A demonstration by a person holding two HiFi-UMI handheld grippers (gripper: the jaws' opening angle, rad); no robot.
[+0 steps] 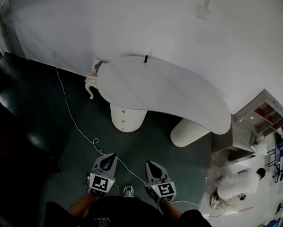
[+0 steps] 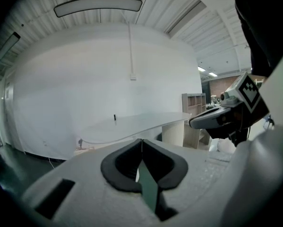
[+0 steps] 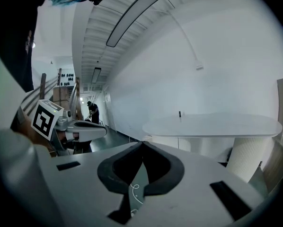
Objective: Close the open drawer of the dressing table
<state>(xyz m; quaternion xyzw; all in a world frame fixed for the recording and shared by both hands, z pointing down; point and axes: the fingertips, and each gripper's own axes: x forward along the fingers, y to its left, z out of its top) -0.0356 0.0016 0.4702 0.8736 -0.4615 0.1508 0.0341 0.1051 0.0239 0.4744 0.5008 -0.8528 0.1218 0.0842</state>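
Your left gripper [image 1: 109,161] and right gripper [image 1: 153,169] are both clenched on nothing, well apart from the dressing table [image 1: 165,91] at the wall: step up to the drawer pedestal [image 1: 127,117] under its left end and push the front squarely.

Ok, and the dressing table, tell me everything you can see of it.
The dressing table is white, with a long, curved, smooth top. It stands on two round pedestals: a smooth pedestal with three small knobs down its front and a ribbed pedestal. A small dark upright thing sits at its back edge, by the white wall. No drawer visibly stands out.
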